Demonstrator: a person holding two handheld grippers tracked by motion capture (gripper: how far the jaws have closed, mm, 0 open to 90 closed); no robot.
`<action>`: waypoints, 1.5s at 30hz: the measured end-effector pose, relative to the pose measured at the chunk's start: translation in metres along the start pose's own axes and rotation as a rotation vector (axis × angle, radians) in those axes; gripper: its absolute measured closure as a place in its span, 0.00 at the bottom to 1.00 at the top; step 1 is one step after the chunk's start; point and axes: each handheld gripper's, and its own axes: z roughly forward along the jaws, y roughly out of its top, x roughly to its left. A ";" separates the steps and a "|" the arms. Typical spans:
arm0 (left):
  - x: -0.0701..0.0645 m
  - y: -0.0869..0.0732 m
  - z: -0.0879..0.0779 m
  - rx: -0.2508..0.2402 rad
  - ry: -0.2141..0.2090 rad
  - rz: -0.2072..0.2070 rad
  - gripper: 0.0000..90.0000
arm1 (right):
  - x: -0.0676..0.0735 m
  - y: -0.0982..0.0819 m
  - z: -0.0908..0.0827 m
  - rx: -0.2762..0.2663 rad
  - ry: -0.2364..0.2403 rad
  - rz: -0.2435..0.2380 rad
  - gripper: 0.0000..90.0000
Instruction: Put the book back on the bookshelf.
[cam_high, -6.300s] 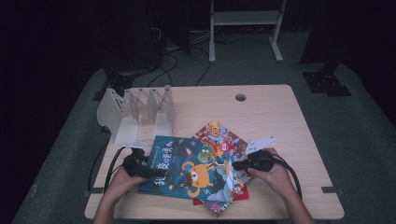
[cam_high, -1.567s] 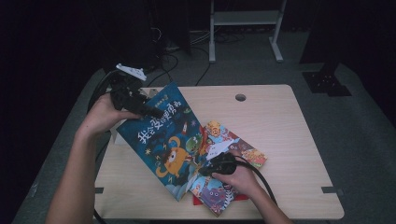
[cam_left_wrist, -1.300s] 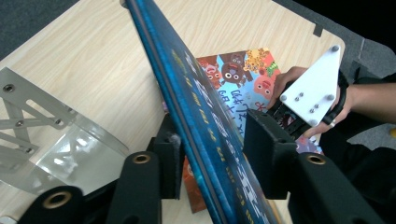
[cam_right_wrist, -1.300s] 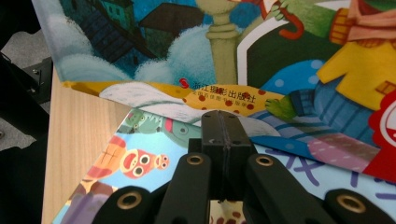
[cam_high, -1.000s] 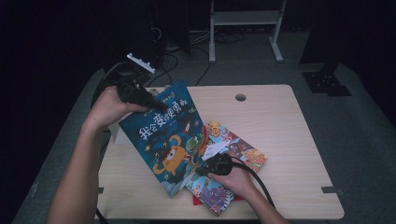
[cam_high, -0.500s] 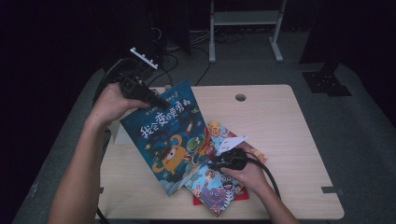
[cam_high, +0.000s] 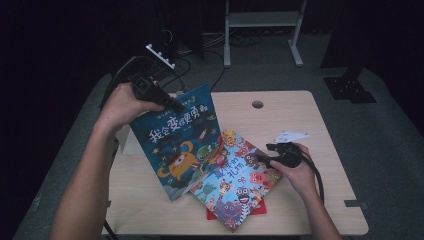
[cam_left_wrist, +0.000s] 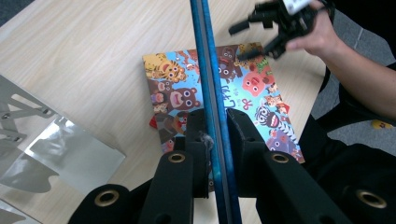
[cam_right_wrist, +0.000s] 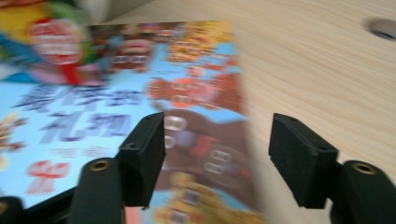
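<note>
My left gripper (cam_high: 172, 104) is shut on the top edge of a blue picture book (cam_high: 177, 140), which is tilted up with its lower edge resting on the table. In the left gripper view the book's edge (cam_left_wrist: 205, 70) runs straight up between the pressed jaws (cam_left_wrist: 215, 135). A colourful animal book (cam_high: 235, 177) lies flat beside it, over a red book (cam_high: 250, 210). My right gripper (cam_high: 272, 150) hovers at that book's right edge. Its jaws (cam_right_wrist: 219, 154) have just been opening and stand open with nothing between them above the cover (cam_right_wrist: 140, 93).
A metal book stand (cam_left_wrist: 56, 140) sits at the table's left, behind the blue book. The wooden table (cam_high: 300, 120) has a round cable hole (cam_high: 257, 104) at the back. Cables trail from both grippers. A white frame (cam_high: 260, 20) stands on the floor beyond.
My right gripper let go near the blue book's lower corner, slid right to the colourful book's edge and opened. The left hand stayed put, still gripping the tilted blue book.
</note>
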 end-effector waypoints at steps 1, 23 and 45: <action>-0.002 0.002 0.000 0.007 -0.003 -0.002 0.89 | -0.013 -0.006 -0.003 0.004 -0.049 0.033 0.35; -0.012 0.007 -0.008 0.029 0.073 0.011 0.91 | -0.067 -0.045 0.011 0.091 -0.284 0.159 0.15; 0.005 -0.038 -0.058 -0.035 0.162 -0.115 0.91 | -0.067 -0.045 0.011 0.095 -0.292 0.165 0.14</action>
